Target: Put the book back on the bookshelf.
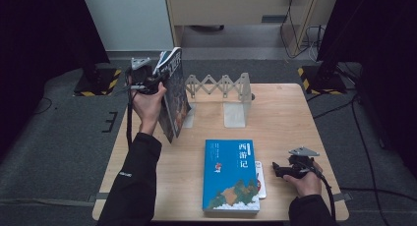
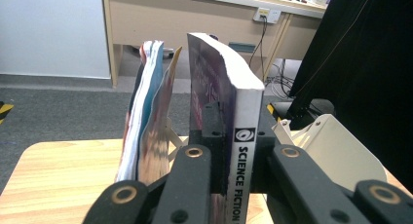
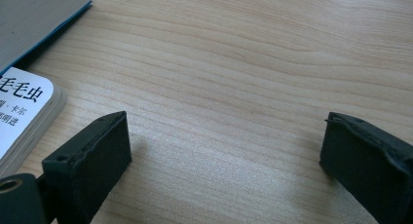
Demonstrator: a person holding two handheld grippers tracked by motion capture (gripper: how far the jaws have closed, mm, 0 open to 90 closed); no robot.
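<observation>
Thick purple science fiction paperback [image 2: 241, 136] stands upright, clamped in the left gripper [image 1: 156, 81]; the right gripper [image 3: 224, 151] rests apart on the wooden table [image 3: 234, 63].

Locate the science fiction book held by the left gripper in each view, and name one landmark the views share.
High view: science fiction book upper left, upright, clamped in the left gripper.
Left gripper view: center, spine toward the camera, between the black jaws.
Right gripper view: I can't place it; wooden table between open jaws.
Shared landmark: the white folding book stand.
</observation>
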